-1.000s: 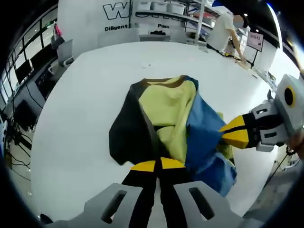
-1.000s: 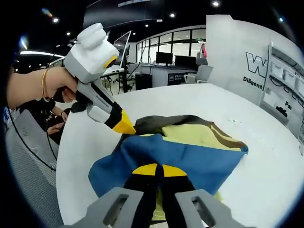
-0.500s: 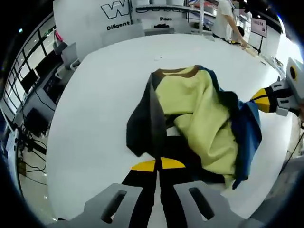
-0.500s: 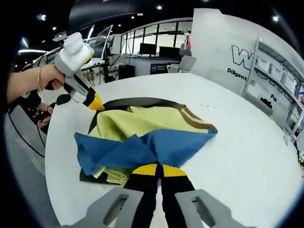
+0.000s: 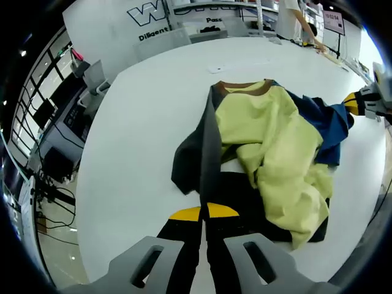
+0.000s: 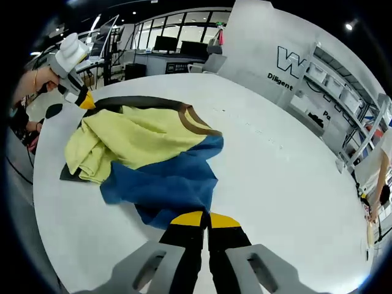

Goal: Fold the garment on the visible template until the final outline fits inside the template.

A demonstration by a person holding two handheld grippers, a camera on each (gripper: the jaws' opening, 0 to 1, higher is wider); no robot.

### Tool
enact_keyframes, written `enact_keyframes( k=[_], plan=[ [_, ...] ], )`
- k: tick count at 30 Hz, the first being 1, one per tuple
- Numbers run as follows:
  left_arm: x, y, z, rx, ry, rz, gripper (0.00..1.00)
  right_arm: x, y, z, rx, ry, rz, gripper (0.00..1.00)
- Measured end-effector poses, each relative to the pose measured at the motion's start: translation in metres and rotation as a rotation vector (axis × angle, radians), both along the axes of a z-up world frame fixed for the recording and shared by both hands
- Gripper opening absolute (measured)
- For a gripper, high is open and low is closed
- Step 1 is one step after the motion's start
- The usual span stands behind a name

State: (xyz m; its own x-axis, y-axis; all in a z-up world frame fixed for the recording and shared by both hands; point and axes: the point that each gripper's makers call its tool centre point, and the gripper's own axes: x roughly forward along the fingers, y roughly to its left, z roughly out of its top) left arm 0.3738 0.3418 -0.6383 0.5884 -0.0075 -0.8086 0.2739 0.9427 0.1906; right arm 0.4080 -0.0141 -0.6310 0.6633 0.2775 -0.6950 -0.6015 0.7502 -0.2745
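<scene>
A garment with a yellow-green middle, a dark grey side, a blue side and a brown collar lies rumpled on the white table. My left gripper is shut on its dark near edge. Far right in the left gripper view, the right gripper pinches the blue cloth. In the right gripper view the garment spreads away from me, and my right gripper is shut on the blue part. The left gripper, held by a hand, sits at the garment's far corner. A dark patch pokes out under the yellow cloth.
The table stretches wide and bare to the right of the garment, and its rounded edge drops off to the floor. A person stands at the far side by shelves and a lettered wall.
The two grippers have drawn apart, each holding cloth. The blue side has been pulled off the yellow middle and now lies spread beside it, so the garment is wider and flatter.
</scene>
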Motion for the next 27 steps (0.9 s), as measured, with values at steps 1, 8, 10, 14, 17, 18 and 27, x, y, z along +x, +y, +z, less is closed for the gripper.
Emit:
enact_keyframes(
  k=[1, 8, 10, 14, 17, 18, 27],
  plan=[
    [0.0, 0.001, 0.0, 0.005, 0.001, 0.0, 0.02, 0.001, -0.005, 0.0, -0.013, 0.001, -0.01, 0.0],
    [0.002, 0.01, 0.0, 0.027, -0.001, 0.003, 0.02, 0.01, -0.026, 0.005, -0.049, -0.014, -0.051, 0.0],
    [0.002, 0.016, 0.0, 0.044, 0.002, 0.006, 0.02, 0.017, -0.043, 0.006, -0.099, -0.017, -0.08, 0.0],
    [0.006, 0.027, 0.0, 0.084, 0.004, 0.005, 0.02, 0.022, -0.059, 0.004, -0.15, -0.016, -0.104, 0.0],
    [0.01, 0.04, 0.002, 0.114, 0.001, 0.018, 0.02, 0.025, -0.07, 0.003, -0.162, -0.009, -0.128, 0.0],
    [0.01, 0.042, 0.002, 0.122, 0.003, 0.019, 0.02, 0.025, -0.072, 0.002, -0.166, -0.006, -0.129, 0.0],
    [0.023, 0.053, 0.003, 0.193, -0.004, 0.035, 0.02, 0.031, -0.083, 0.0, -0.232, -0.007, -0.176, 0.0]
  ],
)
